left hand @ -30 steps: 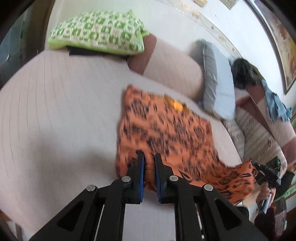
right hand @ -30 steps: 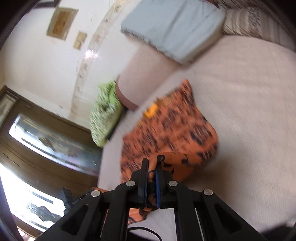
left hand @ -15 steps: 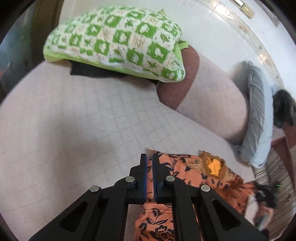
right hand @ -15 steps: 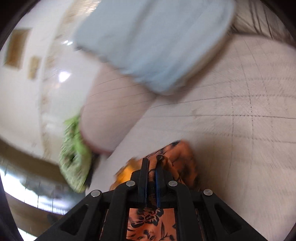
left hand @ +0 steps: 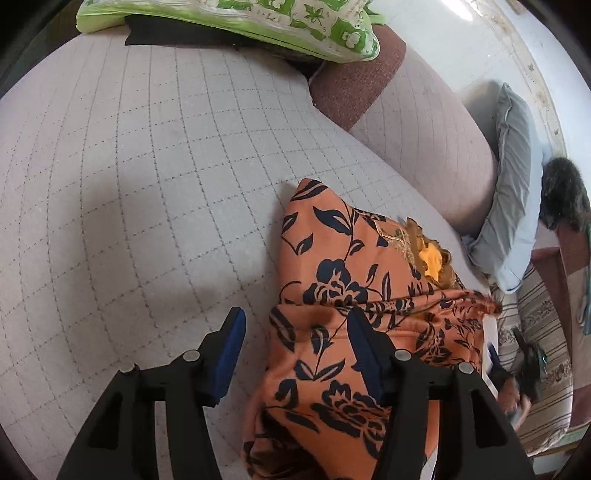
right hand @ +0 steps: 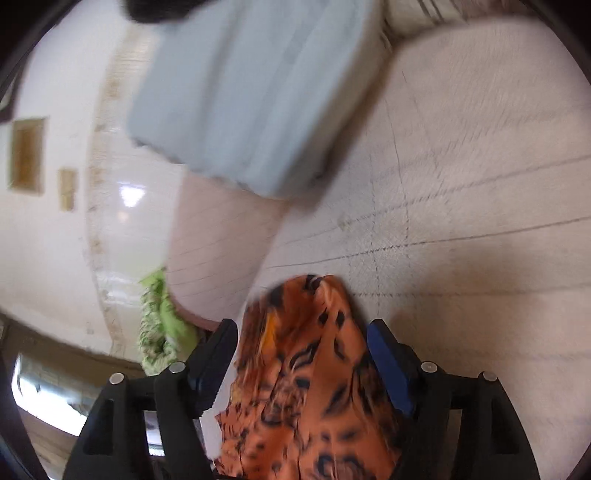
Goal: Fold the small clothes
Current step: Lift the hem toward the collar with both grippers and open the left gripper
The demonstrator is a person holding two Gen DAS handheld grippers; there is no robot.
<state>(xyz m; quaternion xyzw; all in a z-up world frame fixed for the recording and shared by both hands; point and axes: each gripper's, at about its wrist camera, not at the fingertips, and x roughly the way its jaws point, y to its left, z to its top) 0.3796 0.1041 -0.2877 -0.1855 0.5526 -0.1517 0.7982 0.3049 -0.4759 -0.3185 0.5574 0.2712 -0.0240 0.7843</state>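
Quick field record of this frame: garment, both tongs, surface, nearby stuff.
garment: orange floral dress, lying folded over on itself, yellow lining showing at the neckline
left tongs: open, one finger on the bedcover, the other over the dress
right tongs: open, dress lying between the fingers, view blurred
surface: quilted bedcover
nearby: green patterned pillow at the far edge, bolster and grey pillow beyond the dress
fold status: one fold laid down, not yet a compact stack
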